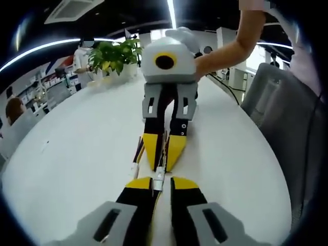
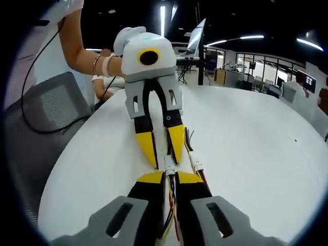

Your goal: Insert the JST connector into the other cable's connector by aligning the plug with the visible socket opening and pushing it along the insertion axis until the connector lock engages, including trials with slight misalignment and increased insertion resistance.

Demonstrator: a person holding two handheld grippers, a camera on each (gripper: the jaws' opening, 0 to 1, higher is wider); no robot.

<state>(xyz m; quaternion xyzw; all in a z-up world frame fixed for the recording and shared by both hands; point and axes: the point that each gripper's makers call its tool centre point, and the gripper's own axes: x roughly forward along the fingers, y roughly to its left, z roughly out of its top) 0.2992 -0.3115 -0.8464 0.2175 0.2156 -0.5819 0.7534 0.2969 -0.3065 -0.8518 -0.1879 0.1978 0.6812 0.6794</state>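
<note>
Both grippers meet tip to tip over the white table (image 1: 77,143). In the left gripper view, my left gripper (image 1: 160,180) is shut on a small white JST connector (image 1: 160,176) with its wires running back between the jaws. The right gripper (image 1: 163,165) comes in from the top, shut on the other cable (image 1: 165,146). In the right gripper view, my right gripper (image 2: 170,177) is shut on coloured wires (image 2: 171,202), and a white connector (image 2: 169,165) sits where its tips meet the left gripper (image 2: 165,162). The connectors touch end to end; whether they are locked I cannot tell.
A spare cable with a white plug (image 1: 135,165) (image 2: 197,166) lies on the table beside the tips. A potted plant (image 1: 115,55) stands at the far edge. A grey mesh chair (image 1: 287,113) (image 2: 46,118) is at the table's side. A person's forearm (image 1: 230,48) holds the right gripper.
</note>
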